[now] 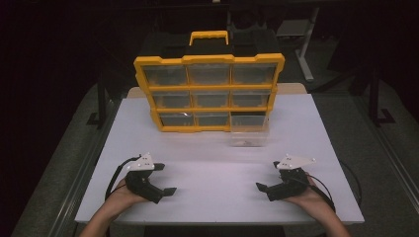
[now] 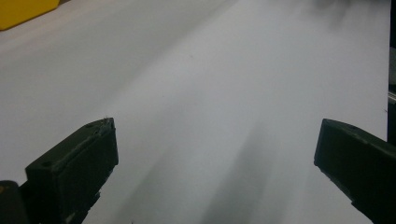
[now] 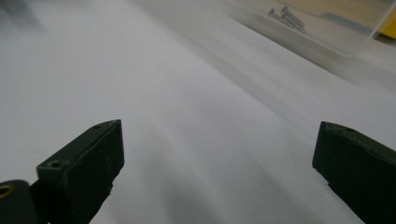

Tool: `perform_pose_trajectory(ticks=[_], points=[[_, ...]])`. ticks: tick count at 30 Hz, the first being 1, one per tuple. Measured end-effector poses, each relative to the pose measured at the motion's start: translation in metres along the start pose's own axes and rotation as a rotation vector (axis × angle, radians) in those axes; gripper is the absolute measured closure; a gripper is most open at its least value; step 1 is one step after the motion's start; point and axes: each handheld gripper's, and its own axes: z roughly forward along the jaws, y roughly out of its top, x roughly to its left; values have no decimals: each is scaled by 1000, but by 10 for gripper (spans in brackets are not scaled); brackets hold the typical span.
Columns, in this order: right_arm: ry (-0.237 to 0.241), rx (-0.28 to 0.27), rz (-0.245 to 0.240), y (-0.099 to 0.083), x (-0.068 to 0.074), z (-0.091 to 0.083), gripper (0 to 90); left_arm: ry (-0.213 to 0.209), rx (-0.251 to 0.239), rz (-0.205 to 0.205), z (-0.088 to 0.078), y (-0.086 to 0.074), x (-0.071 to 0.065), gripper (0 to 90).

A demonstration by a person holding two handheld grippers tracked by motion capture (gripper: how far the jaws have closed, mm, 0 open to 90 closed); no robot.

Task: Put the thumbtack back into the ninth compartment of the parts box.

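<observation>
1. High view: nearest the camera, the person's forearms come in at the bottom edge; left gripper [image 1: 167,178] and right gripper [image 1: 265,176] rest low on the white table [image 1: 207,163], well apart, both pointing inward; both released, nothing between the jaws; the clear drawer [image 1: 248,136] stands on the table just in front of the yellow organizer [image 1: 210,94], below its empty bottom-right slot.
2. Left gripper view: jaws wide apart over bare table; a corner of the organizer [image 2: 23,11] at top left; nothing held.
3. Right gripper view: jaws wide apart, empty; the drawer [image 3: 327,35] sits ahead to the upper right with a few screws [image 3: 287,18] inside, apart from the jaws.
4. Step in hand, as I judge it: the right gripper goes for the drawer; best to approach level, take one side wall squarely between the pads, close gently since thin plastic may flex; keep it flat so the screws stay in; the left could steady the organizer.
</observation>
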Motion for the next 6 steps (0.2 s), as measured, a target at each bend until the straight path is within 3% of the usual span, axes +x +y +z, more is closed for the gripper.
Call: perform_pose_trajectory(ticks=[6], points=[[-11,6,-23,-1,0,3,18,7,6,3,0,-1,0,0]])
